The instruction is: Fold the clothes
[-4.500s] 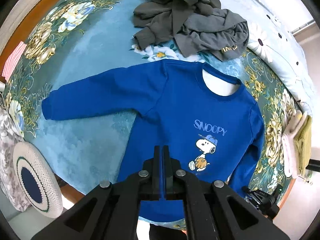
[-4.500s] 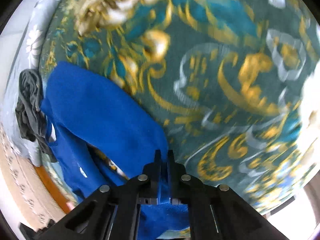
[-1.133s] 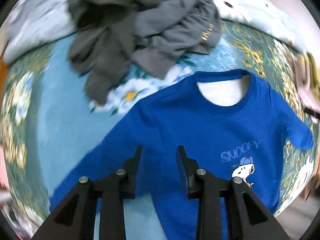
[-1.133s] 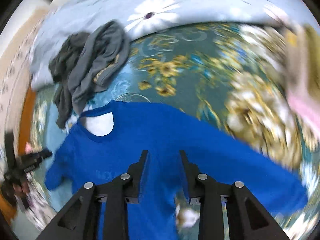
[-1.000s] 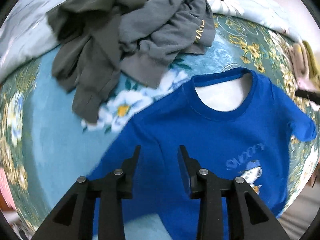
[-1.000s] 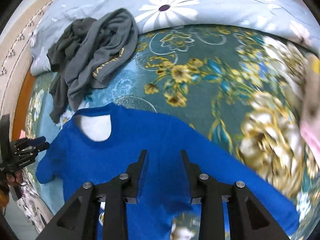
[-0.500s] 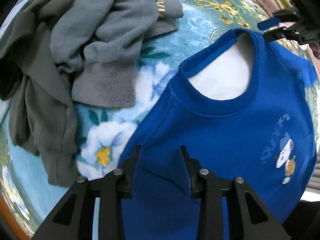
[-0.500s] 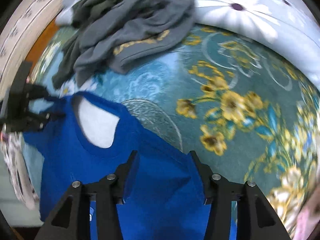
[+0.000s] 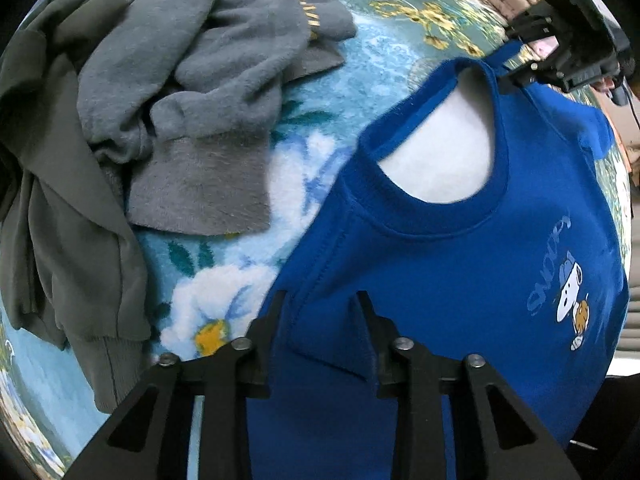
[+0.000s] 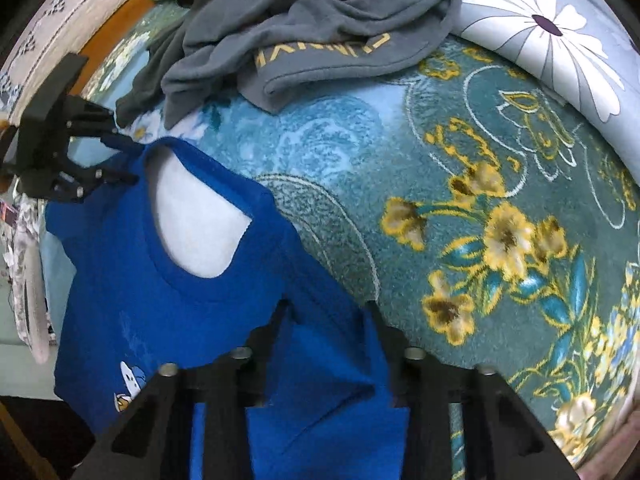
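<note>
Seeing blue sweatshirt (image 9: 460,272) lying flat on floral blanket (image 10: 460,184), hem and sleeves running out of frame at 6 o'clock. Left gripper (image 9: 320,320) jaws standing apart, shoulder fabric lying between them; right gripper (image 10: 326,328) likewise apart over opposite shoulder. Contact depth hard to judge. Grey clothes pile (image 9: 152,92) sitting at 11 o'clock.

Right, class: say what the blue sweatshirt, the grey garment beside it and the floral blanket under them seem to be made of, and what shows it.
Blue sweatshirt: apparently knit cotton jersey, matte, with stitched seams and ribbed collar.
Grey garment: likely brushed fleece; fuzzy nap, ribbed hem.
Floral blanket: seemingly plush pile fabric; short tufted, slightly glossy fibres.
</note>
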Demonstrator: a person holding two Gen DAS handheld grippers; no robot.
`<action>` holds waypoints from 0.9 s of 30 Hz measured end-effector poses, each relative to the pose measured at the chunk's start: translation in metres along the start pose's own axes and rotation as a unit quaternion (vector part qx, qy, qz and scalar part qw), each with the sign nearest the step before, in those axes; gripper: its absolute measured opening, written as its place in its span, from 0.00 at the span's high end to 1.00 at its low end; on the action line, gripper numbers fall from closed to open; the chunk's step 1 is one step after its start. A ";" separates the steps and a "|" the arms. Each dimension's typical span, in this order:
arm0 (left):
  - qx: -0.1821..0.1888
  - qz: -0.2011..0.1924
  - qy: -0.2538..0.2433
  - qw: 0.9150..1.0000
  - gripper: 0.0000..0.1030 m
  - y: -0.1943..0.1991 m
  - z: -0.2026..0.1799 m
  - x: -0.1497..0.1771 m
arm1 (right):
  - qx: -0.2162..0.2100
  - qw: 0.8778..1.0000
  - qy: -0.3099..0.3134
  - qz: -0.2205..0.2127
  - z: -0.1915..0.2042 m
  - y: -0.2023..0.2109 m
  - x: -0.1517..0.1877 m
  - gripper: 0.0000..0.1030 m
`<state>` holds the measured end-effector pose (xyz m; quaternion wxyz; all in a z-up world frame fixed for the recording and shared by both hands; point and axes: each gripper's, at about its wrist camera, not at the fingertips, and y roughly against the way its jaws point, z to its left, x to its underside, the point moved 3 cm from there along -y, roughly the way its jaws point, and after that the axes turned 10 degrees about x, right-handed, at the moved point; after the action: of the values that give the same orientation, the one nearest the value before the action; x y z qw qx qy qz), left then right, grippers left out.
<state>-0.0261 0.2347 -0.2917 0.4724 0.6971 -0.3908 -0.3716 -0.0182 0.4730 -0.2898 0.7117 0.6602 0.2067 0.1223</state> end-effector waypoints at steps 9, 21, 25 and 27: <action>0.021 -0.023 0.021 0.999 1.00 0.009 0.000 -0.003 | 0.004 1.000 -0.014 -0.009 -0.004 0.003 0.005 0.88; -0.004 -0.014 -0.011 1.000 0.50 0.009 -0.030 -0.019 | -0.005 0.999 -0.033 -0.013 -0.015 0.005 0.015 0.88; -0.002 -0.008 -0.025 1.000 0.50 -0.005 -0.042 -0.029 | -0.005 0.999 -0.038 -0.015 -0.019 0.005 0.019 0.88; -0.001 -0.007 -0.037 0.999 0.49 -0.010 -0.052 -0.033 | -0.006 0.999 -0.041 -0.015 -0.021 0.005 0.021 0.88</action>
<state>0.0080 0.2855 -0.2822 0.4553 0.6856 -0.4025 -0.4008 -0.0089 0.5016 -0.2883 0.7251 0.6574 0.1866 0.0855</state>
